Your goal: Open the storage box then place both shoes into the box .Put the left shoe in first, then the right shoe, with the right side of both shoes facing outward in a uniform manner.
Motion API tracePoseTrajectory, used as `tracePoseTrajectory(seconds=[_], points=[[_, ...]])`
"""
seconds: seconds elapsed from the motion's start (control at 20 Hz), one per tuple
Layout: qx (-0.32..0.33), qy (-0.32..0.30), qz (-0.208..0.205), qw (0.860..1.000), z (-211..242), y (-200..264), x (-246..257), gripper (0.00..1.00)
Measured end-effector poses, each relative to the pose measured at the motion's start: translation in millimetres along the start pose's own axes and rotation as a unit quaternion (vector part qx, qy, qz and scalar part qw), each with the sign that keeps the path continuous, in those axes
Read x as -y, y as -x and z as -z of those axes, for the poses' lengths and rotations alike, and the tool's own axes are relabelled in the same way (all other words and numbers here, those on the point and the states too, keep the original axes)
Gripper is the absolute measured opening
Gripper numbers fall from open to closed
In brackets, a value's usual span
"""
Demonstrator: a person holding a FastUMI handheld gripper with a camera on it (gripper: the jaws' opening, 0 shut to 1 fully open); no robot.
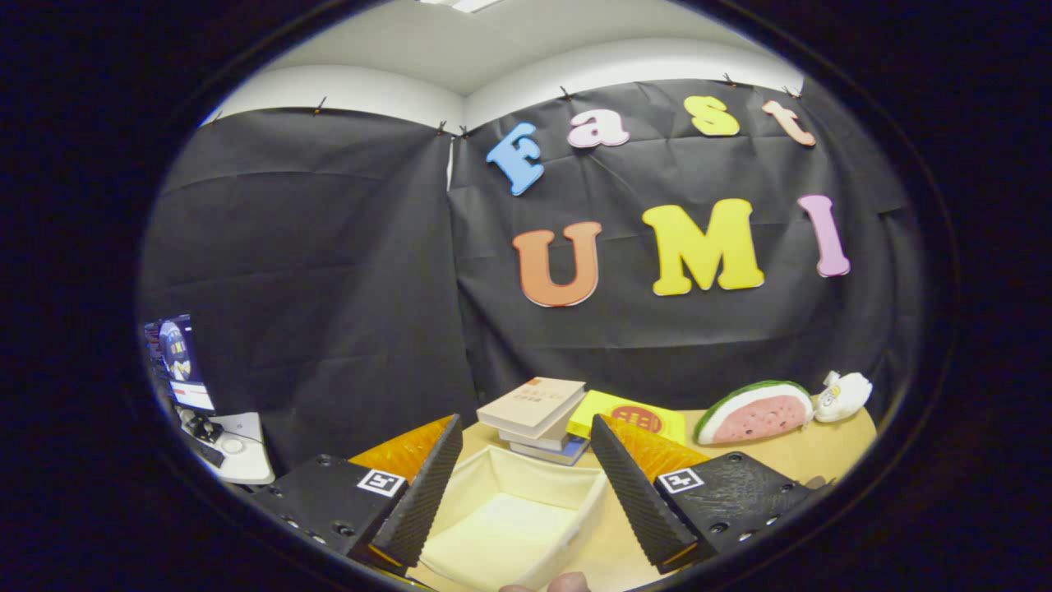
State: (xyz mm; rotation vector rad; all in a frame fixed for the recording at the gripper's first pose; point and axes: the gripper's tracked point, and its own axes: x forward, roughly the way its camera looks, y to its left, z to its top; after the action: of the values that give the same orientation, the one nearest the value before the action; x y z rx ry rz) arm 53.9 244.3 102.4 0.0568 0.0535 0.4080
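Gripper view: the claw [522,485] stands wide open and holds nothing, the open cream storage box [509,518] lying on the worktop [814,456] between and just below its fingers, with stacked books [538,415] beyond the box.

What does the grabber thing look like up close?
The gripper has two wedge-shaped fingers with bumpy, ribbed inner pads. Each finger sits on a flat black block with small round screw holes and a square black-and-white marker sticker. A fingertip of the person's hand peeks in below.
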Motion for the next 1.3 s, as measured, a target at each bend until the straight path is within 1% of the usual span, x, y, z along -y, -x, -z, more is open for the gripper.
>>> tracePoseTrajectory(seconds=[0.25, 0.4, 0.55, 0.75, 1.0, 1.2, 1.3], points=[[-0.013, 0.008, 0.086, 0.996, 20, 39, 102, 0.95], [-0.037, 0.016, 0.142, 0.989, 45, 63, 157, 0.95], [-0.067, 0.006, 0.178, 0.982, 84, 82, 198, 0.96], [-0.136, -0.018, 0.202, 0.970, 147, 90, 232, 0.96], [-0.219, -0.041, 0.198, 0.955, 208, 82, 243, 0.95], [-0.261, -0.053, 0.201, 0.943, 234, 78, 252, 0.93], [-0.272, -0.074, 0.190, 0.940, 239, 73, 249, 0.89]])
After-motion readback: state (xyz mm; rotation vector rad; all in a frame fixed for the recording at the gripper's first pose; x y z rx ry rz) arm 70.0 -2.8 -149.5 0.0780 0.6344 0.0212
